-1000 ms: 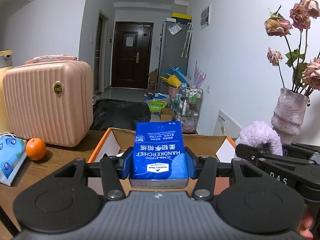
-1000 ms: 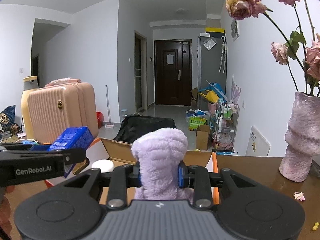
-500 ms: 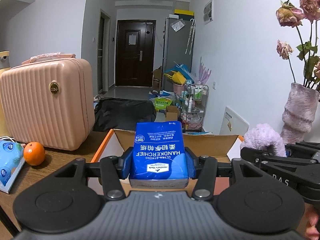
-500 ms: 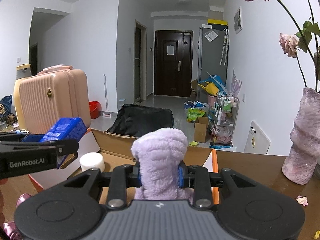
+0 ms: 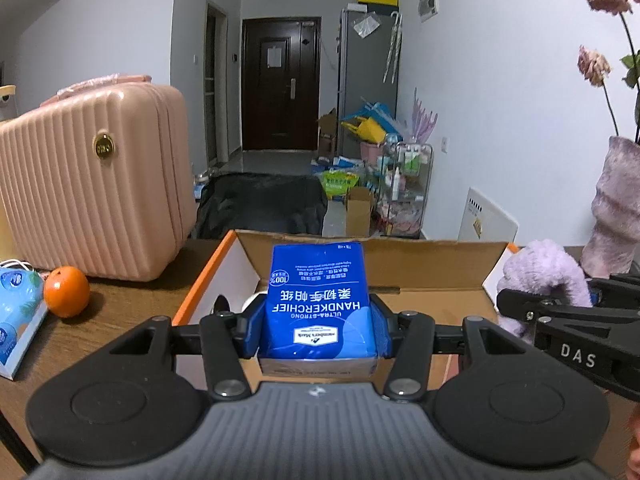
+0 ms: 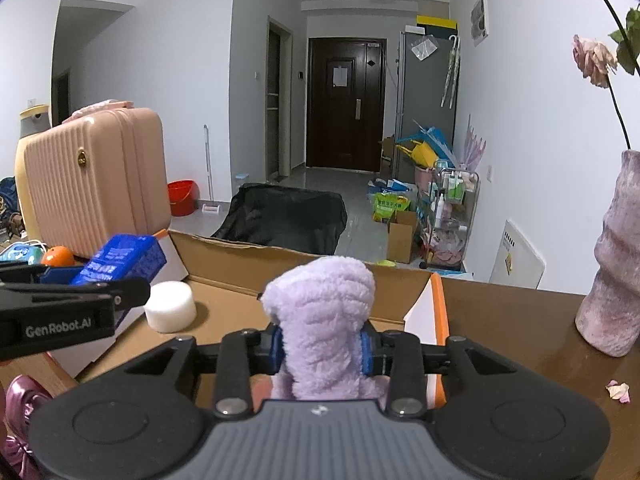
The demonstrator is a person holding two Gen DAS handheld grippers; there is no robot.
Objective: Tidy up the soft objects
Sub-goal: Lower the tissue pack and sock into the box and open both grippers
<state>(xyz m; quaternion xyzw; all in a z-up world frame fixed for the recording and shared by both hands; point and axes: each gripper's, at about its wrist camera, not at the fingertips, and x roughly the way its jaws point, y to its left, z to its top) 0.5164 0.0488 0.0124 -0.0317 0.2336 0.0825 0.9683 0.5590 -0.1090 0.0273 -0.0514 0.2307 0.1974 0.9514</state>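
My left gripper point(image 5: 318, 320) is shut on a blue handkerchief tissue pack point(image 5: 316, 288), held over the near left part of an open cardboard box point(image 5: 424, 264). My right gripper point(image 6: 321, 344) carries a purple plush item point(image 6: 320, 312) over the box's near right side. Its jaws are opening, and the plush still stands between both blue pads and touches them. A white round foam piece point(image 6: 170, 306) sits inside the box point(image 6: 400, 284) at the left. The right wrist view shows the left gripper point(image 6: 120, 292) with the pack point(image 6: 120, 260) at the left.
A pink suitcase point(image 5: 92, 184), an orange point(image 5: 66, 291) and a light blue tissue pack point(image 5: 16, 308) sit on the wooden table left of the box. A purple vase point(image 6: 616, 264) with dried roses stands to the right, fallen petals point(image 6: 618, 390) near it.
Both grippers have moved forward and lower toward the box with their loads. The right jaws have spread slightly and the plush has puffed wider between them.
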